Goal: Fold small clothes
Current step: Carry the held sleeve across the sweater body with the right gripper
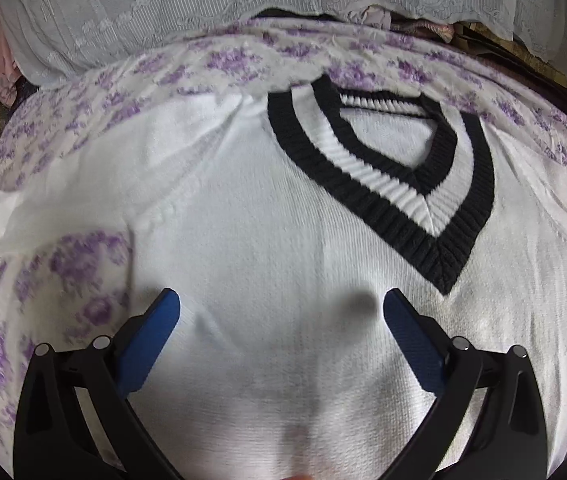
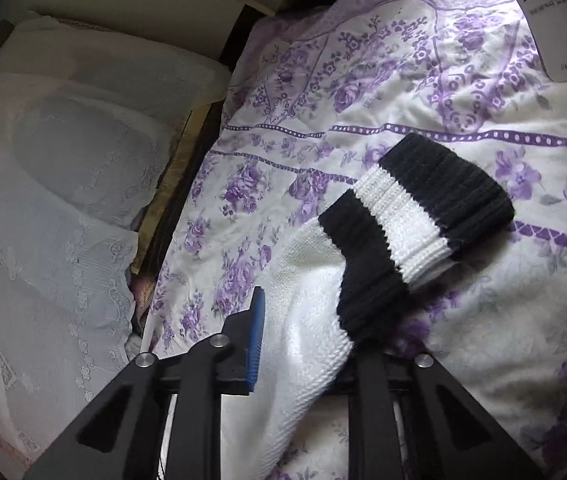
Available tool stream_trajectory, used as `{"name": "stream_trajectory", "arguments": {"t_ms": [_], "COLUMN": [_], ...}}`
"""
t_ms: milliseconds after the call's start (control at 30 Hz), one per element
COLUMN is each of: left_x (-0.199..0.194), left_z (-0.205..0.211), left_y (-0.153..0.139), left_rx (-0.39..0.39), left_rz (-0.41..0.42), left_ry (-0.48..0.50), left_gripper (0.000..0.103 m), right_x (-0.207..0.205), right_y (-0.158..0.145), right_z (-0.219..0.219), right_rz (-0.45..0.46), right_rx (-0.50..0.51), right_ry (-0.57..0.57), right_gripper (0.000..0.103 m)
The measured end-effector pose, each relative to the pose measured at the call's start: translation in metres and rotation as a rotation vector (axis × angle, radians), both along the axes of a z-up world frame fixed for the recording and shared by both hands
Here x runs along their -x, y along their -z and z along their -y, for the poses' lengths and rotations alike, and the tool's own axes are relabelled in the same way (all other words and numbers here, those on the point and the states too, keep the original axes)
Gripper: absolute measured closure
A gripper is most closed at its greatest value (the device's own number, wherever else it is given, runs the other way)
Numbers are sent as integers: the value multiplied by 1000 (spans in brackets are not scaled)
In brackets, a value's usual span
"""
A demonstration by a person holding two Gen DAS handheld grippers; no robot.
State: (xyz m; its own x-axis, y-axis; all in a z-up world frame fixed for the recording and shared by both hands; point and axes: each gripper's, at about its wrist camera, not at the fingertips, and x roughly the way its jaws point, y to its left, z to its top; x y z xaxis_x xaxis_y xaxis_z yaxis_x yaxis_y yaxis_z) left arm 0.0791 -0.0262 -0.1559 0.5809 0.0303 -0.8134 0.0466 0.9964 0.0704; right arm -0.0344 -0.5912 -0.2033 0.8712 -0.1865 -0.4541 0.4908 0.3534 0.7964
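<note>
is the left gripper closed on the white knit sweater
No, the left gripper stands wide open over the white knit sweater, gripping nothing.

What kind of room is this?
Probably a bedroom. The white sweater lies on a purple-flowered bedspread, and a lace-covered pillow sits at its far edge.

Left wrist light: soft, even daylight; the white knitted sweater with black-striped V-neck is bright, nearly washed out.
Shadow: a small dark blot on the sweater, below the V-neck point.
Blur: purple-flowered bedsheet left of the sweater is smeared.
Right wrist light: dimmer, glare on the sheet above the black-and-white ribbed cuff.
Edges: both views bend strongly, corners black.
</note>
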Motion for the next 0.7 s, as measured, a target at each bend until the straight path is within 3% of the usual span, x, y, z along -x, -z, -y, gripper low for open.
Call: {"name": "stream_trajectory", "arguments": {"t_ms": [67,200,300,367,433,700], "left_x": [-1,-7,-17,-33,-36,-35], "left_z": [-7,-35,-72,-98,-106,-94], "left_y": [-14,-29,-10,19,11,4], "left_rx": [-65,-220,-193,-109,-32,-122], "left_rz": [36,120,124,11,19,59], "left_ry": [33,1,-73,-142,-159,-114], "left_gripper": [4,4,4,4,4,4], "right_x": [-1,-8,-15,-22,-30,-70], "right_y": [-3,-18,-37,-49,-64,-121], "right_z": [-3,-19,-40,-55,-72,-151], "right_rz": [3,13,5,-8,-15,13], "right_rx": [21,96,178,229,279,366], "right_ry": [-8,-79,-139,-179,-223,-395], "right_gripper": [87,90,91,91,91,91]}}
